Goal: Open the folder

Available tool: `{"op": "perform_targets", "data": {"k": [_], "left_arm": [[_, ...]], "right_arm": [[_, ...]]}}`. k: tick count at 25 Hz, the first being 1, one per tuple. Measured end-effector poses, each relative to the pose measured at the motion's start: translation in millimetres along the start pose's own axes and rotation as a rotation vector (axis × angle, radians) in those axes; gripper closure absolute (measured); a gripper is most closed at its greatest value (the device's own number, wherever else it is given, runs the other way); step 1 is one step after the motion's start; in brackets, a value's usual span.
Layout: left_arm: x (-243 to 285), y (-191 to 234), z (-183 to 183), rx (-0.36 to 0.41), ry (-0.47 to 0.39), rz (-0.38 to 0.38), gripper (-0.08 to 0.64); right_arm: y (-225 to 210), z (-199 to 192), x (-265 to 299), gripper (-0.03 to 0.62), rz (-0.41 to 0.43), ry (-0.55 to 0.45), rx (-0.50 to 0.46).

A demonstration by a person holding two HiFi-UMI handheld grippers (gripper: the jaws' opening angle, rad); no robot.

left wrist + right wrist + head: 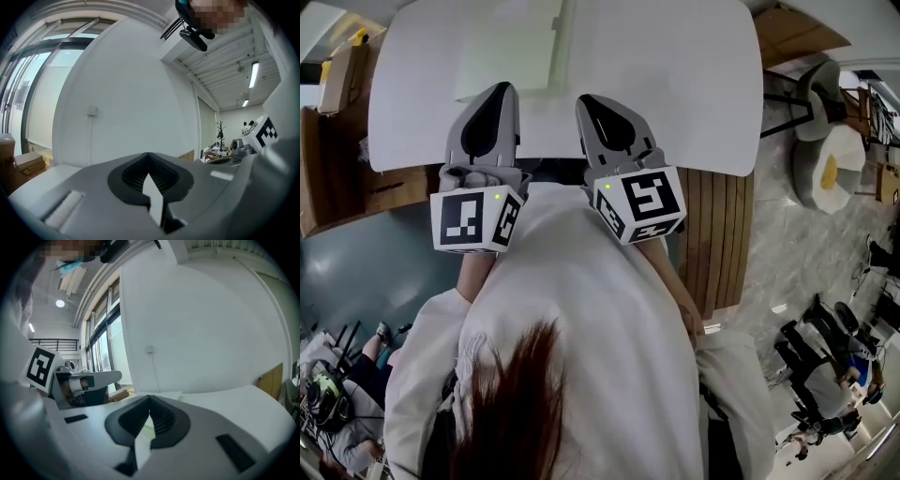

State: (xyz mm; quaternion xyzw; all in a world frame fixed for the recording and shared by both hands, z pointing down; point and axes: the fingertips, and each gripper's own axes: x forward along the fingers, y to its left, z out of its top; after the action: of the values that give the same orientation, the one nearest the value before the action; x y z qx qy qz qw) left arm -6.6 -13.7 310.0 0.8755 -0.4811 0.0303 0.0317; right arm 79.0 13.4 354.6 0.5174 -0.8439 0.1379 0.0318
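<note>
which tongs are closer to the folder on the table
Left, narrowly. The left tongs reach the near edge of the folder; the right tongs sit just off its right corner.

Smooth matt white table (675, 84); pale smooth folder (506, 47); brown wood slats (717, 234).

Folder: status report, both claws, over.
Left claw shut, empty. Right claw shut, empty. Folder flat on table, untouched, beyond both. Nothing seen blocking.

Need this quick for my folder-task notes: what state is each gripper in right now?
Left gripper: closed, holding nothing.
Right gripper: closed, holding nothing.
</note>
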Motion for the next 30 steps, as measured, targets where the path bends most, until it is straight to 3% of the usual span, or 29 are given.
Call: {"op": "perform_targets", "data": {"k": [30], "left_arm": [[-5.9, 5.9, -2.6, -0.012, 0.009, -0.013, 0.551]], "right_arm": [[6.6, 1.1, -3.1, 0.586, -0.011, 0.004, -0.029]]}}
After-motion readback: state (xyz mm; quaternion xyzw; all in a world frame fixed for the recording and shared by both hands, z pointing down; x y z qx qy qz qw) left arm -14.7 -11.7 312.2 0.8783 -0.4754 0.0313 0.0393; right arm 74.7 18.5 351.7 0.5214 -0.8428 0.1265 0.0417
